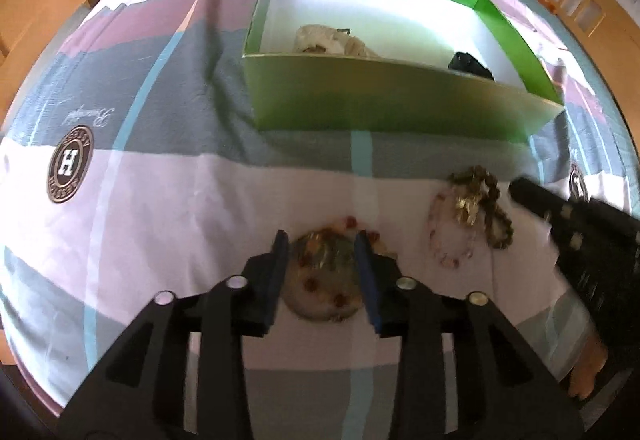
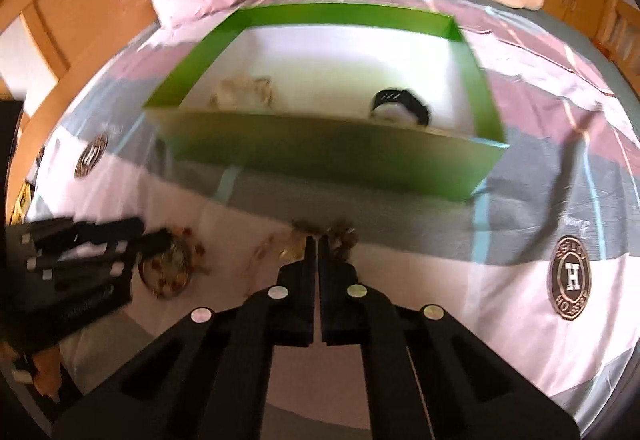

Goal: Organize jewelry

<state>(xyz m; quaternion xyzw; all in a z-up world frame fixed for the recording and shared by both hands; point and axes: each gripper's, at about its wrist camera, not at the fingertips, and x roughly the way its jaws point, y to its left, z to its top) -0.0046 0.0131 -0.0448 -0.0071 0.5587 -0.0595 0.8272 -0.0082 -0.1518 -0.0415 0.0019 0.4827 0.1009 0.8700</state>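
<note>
Bedsheet point(image 1: 160, 224): left fingers point(image 1: 280, 260) half-open astride beaded jewelry point(image 1: 324, 280); right fingers point(image 2: 310, 256) closed.

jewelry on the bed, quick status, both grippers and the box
Left gripper open, jaws astride the round beaded piece. Right gripper shut at the dark bead cluster; grip unclear. Green box beyond, way clear.

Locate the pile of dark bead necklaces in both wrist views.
Left wrist: dark bead necklaces right of centre, on the sheet below the green box.
Right wrist: dark bead necklaces at centre, at the right tool's tips.
Shared landmark: the green box.
</note>
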